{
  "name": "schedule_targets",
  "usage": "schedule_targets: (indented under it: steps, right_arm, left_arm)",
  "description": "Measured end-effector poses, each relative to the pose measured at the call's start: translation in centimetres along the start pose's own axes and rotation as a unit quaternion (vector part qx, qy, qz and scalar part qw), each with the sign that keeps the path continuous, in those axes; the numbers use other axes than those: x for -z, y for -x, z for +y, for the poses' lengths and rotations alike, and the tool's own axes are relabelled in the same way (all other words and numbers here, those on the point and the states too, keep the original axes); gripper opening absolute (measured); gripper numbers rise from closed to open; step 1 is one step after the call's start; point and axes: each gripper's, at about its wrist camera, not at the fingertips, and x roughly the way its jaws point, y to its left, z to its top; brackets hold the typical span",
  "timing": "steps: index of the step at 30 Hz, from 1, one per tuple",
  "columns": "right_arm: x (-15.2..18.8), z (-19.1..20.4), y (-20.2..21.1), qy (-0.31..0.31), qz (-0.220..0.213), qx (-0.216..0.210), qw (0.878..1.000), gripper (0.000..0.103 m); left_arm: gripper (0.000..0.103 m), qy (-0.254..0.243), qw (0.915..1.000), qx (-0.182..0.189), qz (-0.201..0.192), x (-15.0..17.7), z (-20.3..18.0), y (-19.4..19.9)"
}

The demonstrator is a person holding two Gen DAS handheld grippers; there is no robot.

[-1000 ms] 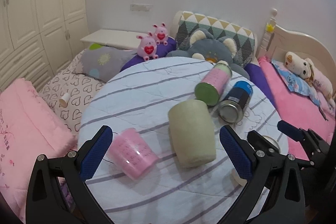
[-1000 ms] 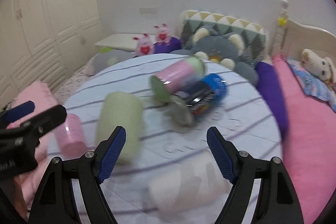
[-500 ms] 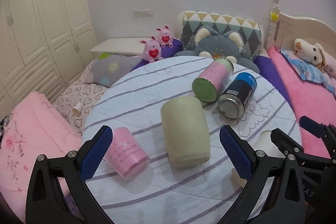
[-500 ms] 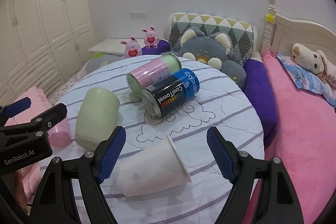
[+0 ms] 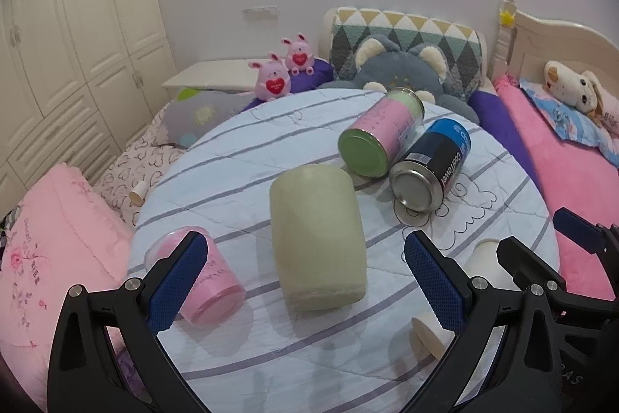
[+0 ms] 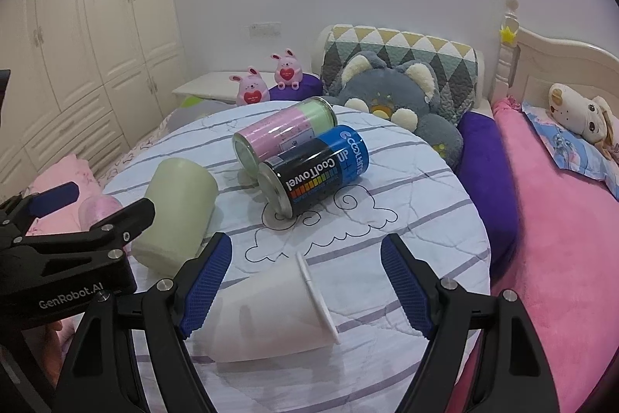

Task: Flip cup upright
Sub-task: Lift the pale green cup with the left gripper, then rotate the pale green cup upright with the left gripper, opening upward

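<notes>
Paper cup [image 6: 276,312], white, lies on its side on the round striped table [image 6: 425,204], between the wide-spread fingers of the right gripper [image 6: 305,287], not touching them. Left gripper [image 5: 301,287] is also spread wide, with the pale green cup [image 5: 317,239] lying between its fingers and the pink cup [image 5: 211,283] just behind its left finger.

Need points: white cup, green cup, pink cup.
white cup [image 6: 271,312], right wrist view, side wall
green cup [image 5: 317,239], left wrist view, side wall
pink cup [image 5: 216,281], left wrist view, side wall near rim
</notes>
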Motion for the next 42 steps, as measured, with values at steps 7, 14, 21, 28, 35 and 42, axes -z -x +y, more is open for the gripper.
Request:
schedule_targets:
  steps: [7, 14, 21, 28, 35, 42]
  right_arm:
    - [-0.2, -0.7, -0.7, 0.0, 0.006, 0.002, 1.0, 0.081]
    - [-0.6, -1.0, -1.8, 0.001, 0.013, -0.003, 1.0, 0.081]
    - [-0.8, -1.2, -2.9, 0.001, 0.024, -0.007, 1.0, 0.081]
    - [-0.8, -1.2, -3.1, 0.0, 0.024, -0.009, 1.0, 0.081]
    - [-0.9, -1.3, -3.6, -0.004, 0.031, -0.009, 0.999, 0.081]
    - [-1.0, -1.2, -3.7, -0.009, 0.028, -0.012, 1.0, 0.081]
  left_arm:
    - [0.103, 0.0, 0.9992, 0.011, 0.039, -0.7, -0.7, -2.6]
    - [0.103, 0.003, 0.9955, 0.021, 0.092, -1.3, -0.9, -6.0]
    - [0.103, 0.037, 0.9836, 0.067, 0.163, -1.7, -0.1, -9.8]
    - [0.082, 0.05, 0.9809, 0.054, 0.18, -1.5, 0.4, -11.0]
    - [0.08, 0.038, 0.9879, 0.056, 0.14, -1.9, 0.4, -9.5]
    - [0.08, 0.035, 0.9957, 0.049, 0.071, -2.8, 0.9, -6.5]
